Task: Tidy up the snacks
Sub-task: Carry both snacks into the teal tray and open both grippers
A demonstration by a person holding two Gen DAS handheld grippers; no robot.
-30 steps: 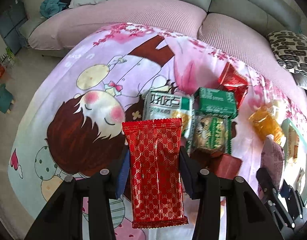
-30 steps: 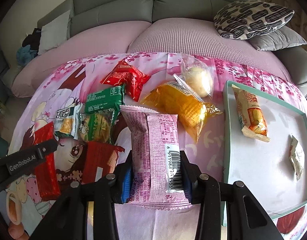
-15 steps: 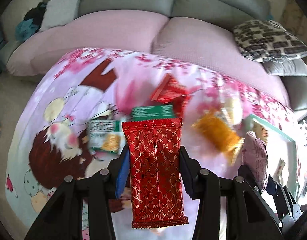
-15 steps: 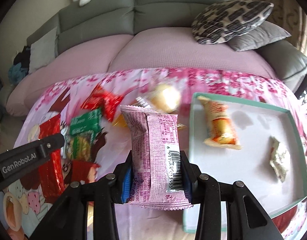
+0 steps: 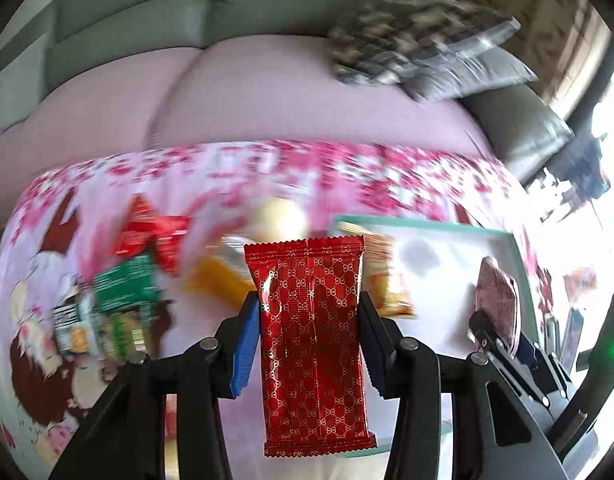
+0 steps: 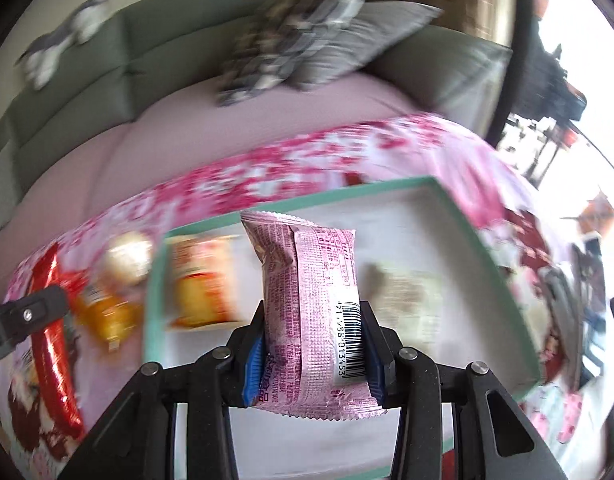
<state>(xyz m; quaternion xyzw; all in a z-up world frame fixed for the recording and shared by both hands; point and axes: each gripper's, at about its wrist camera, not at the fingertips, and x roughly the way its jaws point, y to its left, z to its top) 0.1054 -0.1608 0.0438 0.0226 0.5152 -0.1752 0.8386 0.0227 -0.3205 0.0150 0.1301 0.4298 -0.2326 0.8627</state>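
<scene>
My left gripper [image 5: 309,344] is shut on a red gold-patterned snack packet [image 5: 312,344] and holds it upright above the blanket, just left of the teal-rimmed white tray [image 5: 423,224]. My right gripper [image 6: 313,356] is shut on a pink snack packet [image 6: 311,320] with a barcode, held over the tray [image 6: 299,200]. In the tray lie an orange-white packet [image 6: 203,284] and a pale wrapped piece [image 6: 407,292]. The pink packet also shows in the left wrist view [image 5: 499,300]. The red packet shows edge-on in the right wrist view [image 6: 53,340].
Several loose snacks lie on the pink cartoon blanket left of the tray: a red packet [image 5: 151,232], green packets [image 5: 127,288], a yellow bag [image 5: 215,284] and a pale round bun [image 5: 279,220]. A grey-green sofa [image 5: 267,8] with patterned cushions [image 5: 407,40] stands behind.
Both grippers have swung right with their packets. The tray now lies under the right gripper and beside the left one. The views are motion-blurred.
</scene>
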